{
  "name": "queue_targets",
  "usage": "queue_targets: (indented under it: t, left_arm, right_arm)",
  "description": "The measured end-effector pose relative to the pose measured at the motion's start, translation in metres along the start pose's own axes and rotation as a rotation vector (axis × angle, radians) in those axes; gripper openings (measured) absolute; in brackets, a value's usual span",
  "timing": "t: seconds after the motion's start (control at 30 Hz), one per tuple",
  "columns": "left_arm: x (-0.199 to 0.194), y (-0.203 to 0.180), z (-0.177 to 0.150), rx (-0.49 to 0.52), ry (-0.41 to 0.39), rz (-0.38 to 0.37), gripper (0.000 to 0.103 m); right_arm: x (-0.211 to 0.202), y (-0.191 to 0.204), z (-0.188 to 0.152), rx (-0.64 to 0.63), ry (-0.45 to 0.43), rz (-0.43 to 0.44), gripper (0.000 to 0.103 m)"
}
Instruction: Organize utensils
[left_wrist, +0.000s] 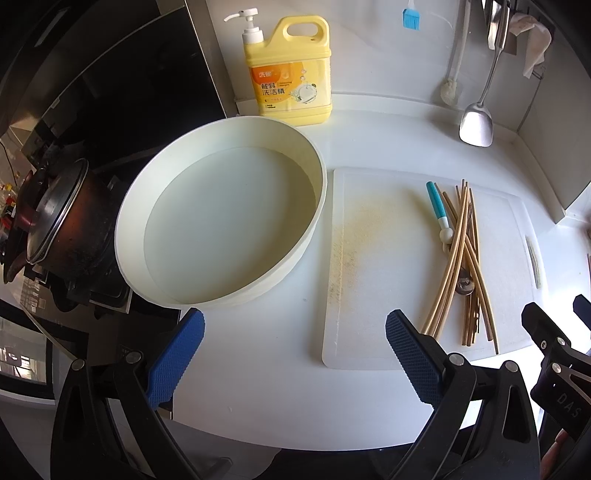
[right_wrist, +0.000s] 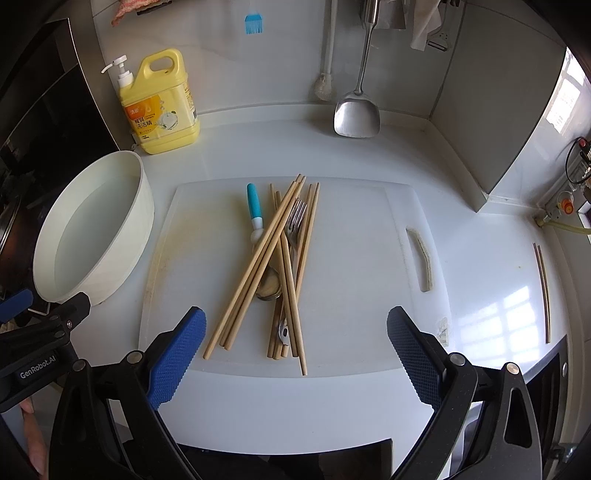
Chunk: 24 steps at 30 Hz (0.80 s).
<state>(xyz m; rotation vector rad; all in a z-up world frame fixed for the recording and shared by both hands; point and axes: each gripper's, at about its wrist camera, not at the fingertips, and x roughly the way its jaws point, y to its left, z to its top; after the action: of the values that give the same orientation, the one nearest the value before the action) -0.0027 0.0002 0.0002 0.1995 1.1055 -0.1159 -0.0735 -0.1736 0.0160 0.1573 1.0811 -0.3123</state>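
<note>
A pile of several wooden chopsticks (right_wrist: 258, 266) lies on a white cutting board (right_wrist: 351, 258), mixed with a metal fork (right_wrist: 295, 221), a metal spoon (right_wrist: 269, 286) and a blue-handled utensil (right_wrist: 254, 206). The pile also shows in the left wrist view (left_wrist: 458, 266). An empty cream round basin (left_wrist: 221, 221) stands left of the board (left_wrist: 369, 258); it also shows in the right wrist view (right_wrist: 92, 229). My left gripper (left_wrist: 295, 354) is open and empty, in front of the basin. My right gripper (right_wrist: 295, 354) is open and empty, just in front of the pile.
A yellow dish-soap bottle (right_wrist: 159, 107) stands at the back wall. A steel spatula (right_wrist: 356, 110) and a brush (right_wrist: 325, 85) hang there. A dark pot (left_wrist: 55, 221) sits on the stove at left. Two chopsticks (right_wrist: 542, 291) lie on the counter at right.
</note>
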Motion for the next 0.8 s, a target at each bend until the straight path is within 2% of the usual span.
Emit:
queue_targets:
  t: [0.8]
  left_arm:
    - [-0.004,-0.015,0.001,0.043,-0.003,-0.008,0.097]
  right_arm:
    - [0.001,-0.002,-0.003,0.002,-0.002,-0.003,0.094]
